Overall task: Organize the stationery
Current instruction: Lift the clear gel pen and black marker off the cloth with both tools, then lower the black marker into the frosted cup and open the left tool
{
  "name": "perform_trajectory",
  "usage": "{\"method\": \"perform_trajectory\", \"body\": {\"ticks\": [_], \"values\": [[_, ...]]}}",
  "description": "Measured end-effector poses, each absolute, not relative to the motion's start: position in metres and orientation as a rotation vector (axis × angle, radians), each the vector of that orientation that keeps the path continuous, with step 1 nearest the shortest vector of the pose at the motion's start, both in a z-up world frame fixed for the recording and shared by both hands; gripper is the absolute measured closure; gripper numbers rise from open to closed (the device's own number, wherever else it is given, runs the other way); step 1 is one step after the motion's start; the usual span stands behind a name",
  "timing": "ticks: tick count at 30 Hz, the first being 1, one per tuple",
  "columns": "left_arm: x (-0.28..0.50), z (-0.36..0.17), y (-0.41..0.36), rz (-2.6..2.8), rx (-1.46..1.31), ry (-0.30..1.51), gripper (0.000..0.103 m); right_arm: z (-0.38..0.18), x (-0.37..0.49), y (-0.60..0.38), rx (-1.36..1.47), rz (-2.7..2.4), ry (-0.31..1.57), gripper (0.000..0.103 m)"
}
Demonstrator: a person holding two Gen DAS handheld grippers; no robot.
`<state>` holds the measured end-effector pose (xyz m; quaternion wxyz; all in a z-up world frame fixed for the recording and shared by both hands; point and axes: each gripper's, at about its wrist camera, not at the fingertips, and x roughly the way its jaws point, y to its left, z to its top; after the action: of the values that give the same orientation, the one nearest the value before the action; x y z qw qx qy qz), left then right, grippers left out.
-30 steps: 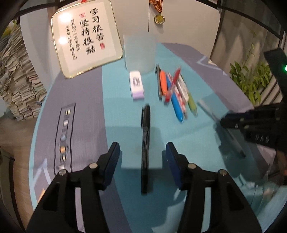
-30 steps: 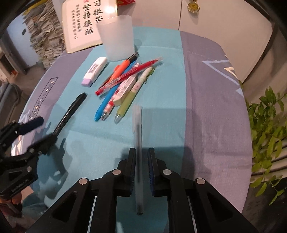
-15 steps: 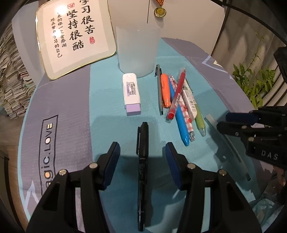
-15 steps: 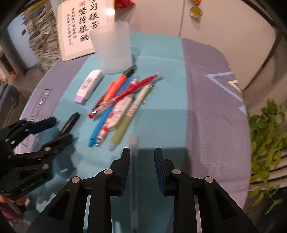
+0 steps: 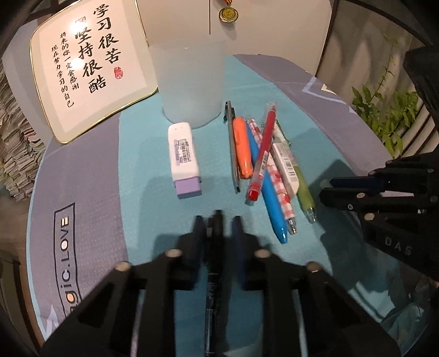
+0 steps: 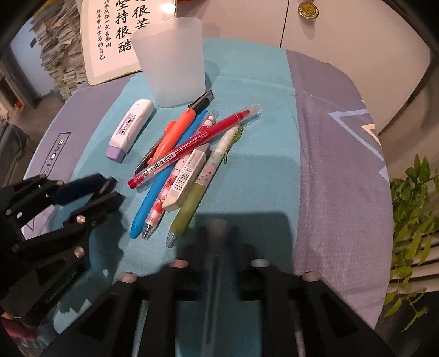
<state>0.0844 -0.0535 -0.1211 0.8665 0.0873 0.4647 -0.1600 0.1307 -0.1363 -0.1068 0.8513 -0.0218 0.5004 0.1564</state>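
A frosted plastic cup (image 5: 190, 85) (image 6: 171, 61) stands at the back of the teal mat. In front of it lie a white and purple correction tape (image 5: 185, 160) (image 6: 129, 129) and a pile of pens (image 5: 267, 170) (image 6: 189, 148). My left gripper (image 5: 218, 223) has its jaws close on either side of a black pen (image 5: 214, 274); motion blur hides whether they touch it. My right gripper (image 6: 218, 233) is blurred, its jaws narrowly apart around a clear grey pen (image 6: 215, 263). The left gripper also shows in the right wrist view (image 6: 109, 192), the right one in the left wrist view (image 5: 325, 189).
A framed calligraphy board (image 5: 85, 63) leans at the back left. A medal (image 5: 227, 13) hangs on the white wall behind. Stacked newspapers (image 6: 59, 52) stand left of the round table, a green plant (image 6: 411, 208) right of it.
Both grippers moved forward toward the pen pile. The left jaws closed in around the black pen. The right jaws, shut on the clear pen a second ago, opened and stand narrowly apart.
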Motion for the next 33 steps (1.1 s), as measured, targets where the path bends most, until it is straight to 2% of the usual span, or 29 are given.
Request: {"method": "perform_trajectory", "body": {"ticks": [5,20,33], "values": [[0.080,-0.110,-0.044,-0.348,0.125,0.970,0.091,-0.091,0.118,-0.147,0.028,0.360,0.996,0.091],[0.037,-0.024,-0.034,-0.344,0.113,0.714,0.091,-0.023,0.057,-0.166,0.049,0.360,0.721,0.091],[0.091,0.052,-0.038,-0.299,0.029,0.483,0.091,0.025,0.066,-0.173,0.094,0.288,0.556,0.093]]}}
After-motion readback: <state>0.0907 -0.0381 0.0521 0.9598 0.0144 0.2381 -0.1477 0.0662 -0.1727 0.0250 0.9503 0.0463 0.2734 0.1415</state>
